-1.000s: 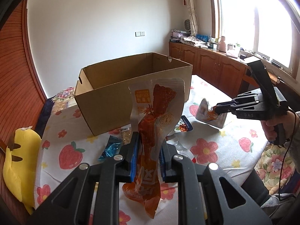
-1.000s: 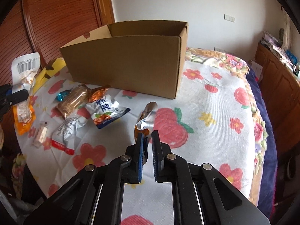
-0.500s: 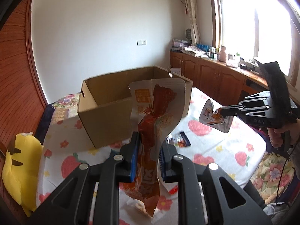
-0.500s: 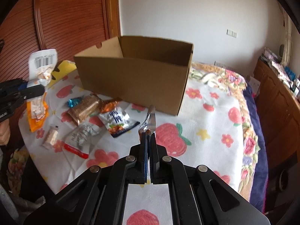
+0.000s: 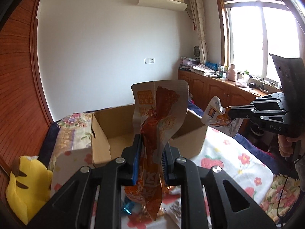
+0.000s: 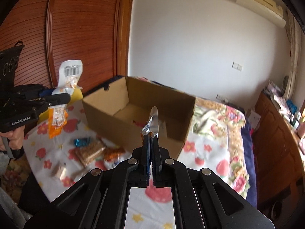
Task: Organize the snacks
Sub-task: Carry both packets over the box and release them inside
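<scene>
My left gripper [image 5: 150, 147] is shut on a tall orange-and-white snack packet [image 5: 162, 106], held upright in front of the open cardboard box [image 5: 101, 133]. In the right wrist view the same packet [image 6: 70, 74] hangs at the left, above the table, in the left gripper [image 6: 66, 96]. My right gripper [image 6: 150, 139] is shut on the edge of a small silver pouch [image 6: 153, 122], lifted near the box's [image 6: 101, 112] front wall. The left wrist view shows that pouch [image 5: 215, 114] beside the box's right corner, in the right gripper [image 5: 226, 112].
Several loose snacks lie on the floral tablecloth [image 6: 205, 148] in front of the box: a brown bar [image 6: 89, 152], a blue wrapper [image 6: 82, 142], an orange packet [image 6: 114, 152]. A yellow plush toy [image 5: 28, 187] sits at the table's left edge. Wooden cabinets [image 5: 219, 89] line the window wall.
Both grippers have risen with their packets still gripped. The box now sits lower in both views and its inside shows.
</scene>
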